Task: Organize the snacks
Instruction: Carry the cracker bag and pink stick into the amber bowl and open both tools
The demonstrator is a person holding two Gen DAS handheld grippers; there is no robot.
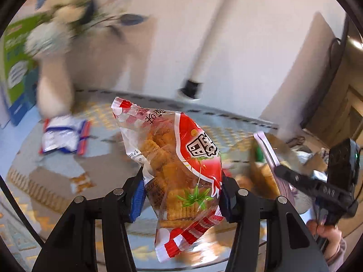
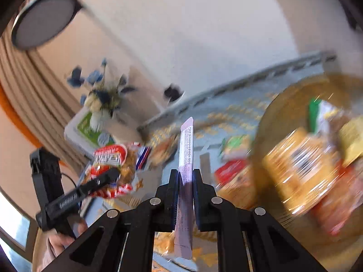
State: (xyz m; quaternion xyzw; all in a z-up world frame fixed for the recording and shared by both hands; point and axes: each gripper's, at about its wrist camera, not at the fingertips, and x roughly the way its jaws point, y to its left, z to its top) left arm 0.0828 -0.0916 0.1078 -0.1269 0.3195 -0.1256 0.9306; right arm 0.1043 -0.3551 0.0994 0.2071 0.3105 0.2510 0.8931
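Step in hand: both snack packets were off the table and being carried, judged to be on the way to the basket of snacks.
Left gripper (image 1: 182,190): its blue-padded fingers (image 1: 137,200) were closed partway on a red-and-clear cracker bag (image 1: 179,170), pinching it at the lower middle, so the bag stood up between them with its striped bottom seal hanging below.
Right gripper (image 2: 185,192): its jaws were clamped tight on a thin pale-purple stick packet (image 2: 185,158), which stood edge-on and poked out above and below the pads.
Where the snacks were: the cracker bag hung in the air over the patterned tablecloth (image 1: 56,181); the stick packet was likewise aloft, just left of the woven basket (image 2: 272,117), which already held several packets (blurred, so no brands could be read).
Left on the table: a blue-and-white packet (image 1: 63,137) lay near the vase of flowers (image 1: 56,83), well apart from both grippers; a few more wrappers lay by the basket's rim.
Hands: a hand (image 1: 326,233) held the right gripper's handle at the edge of the left wrist view.
Next move, as a judgement: each packet likely needed to be brought over the basket's open top and let go only once clear of the rim, the bulky cracker bag taking more room than the slim stick.
Risk: the crinkly bag might slip in so narrow a pinch.
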